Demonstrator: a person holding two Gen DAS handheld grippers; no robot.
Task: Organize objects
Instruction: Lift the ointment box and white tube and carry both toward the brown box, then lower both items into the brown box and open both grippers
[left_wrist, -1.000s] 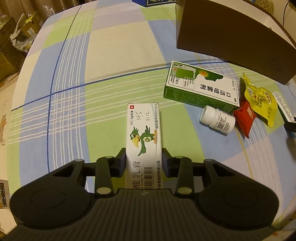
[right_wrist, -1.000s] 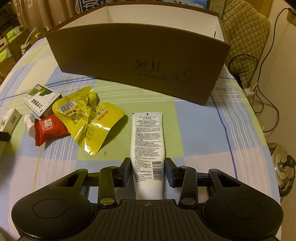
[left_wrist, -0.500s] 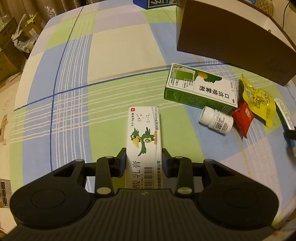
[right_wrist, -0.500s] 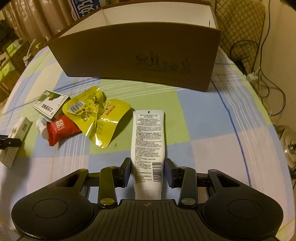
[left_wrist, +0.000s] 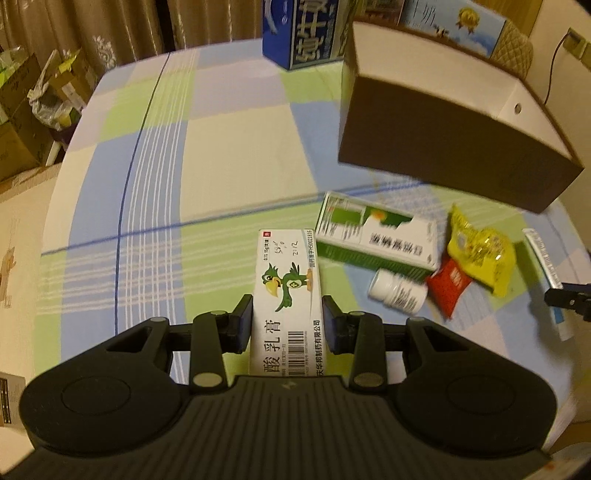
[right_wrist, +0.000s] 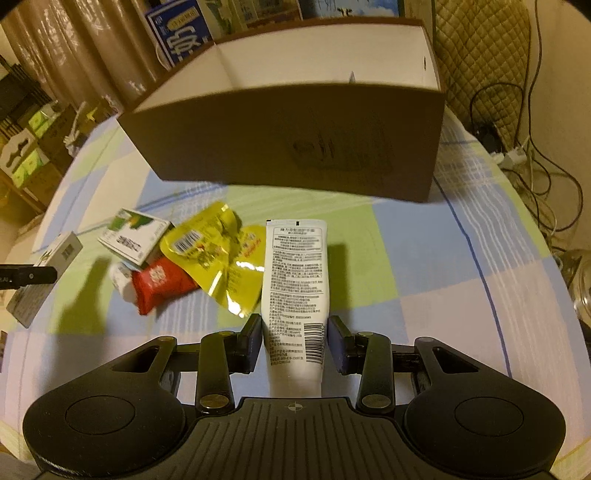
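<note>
My left gripper has its jaws clenched on the carton, light and stiff, held off the desk. My right gripper pinches the tube near its cap end; soft, likely to sag. Both face the box.

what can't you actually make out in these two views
- Floor of the brown cardboard box with white inside: hidden in both wrist views by its own front wall.
- Cap end of the white plastic tube: right wrist view, covered by the right tool body.
- Near end of the white carton with a green bird: left wrist view, hidden behind the left tool.
- Label on the small white pill bottle: blurred, unreadable.
</note>
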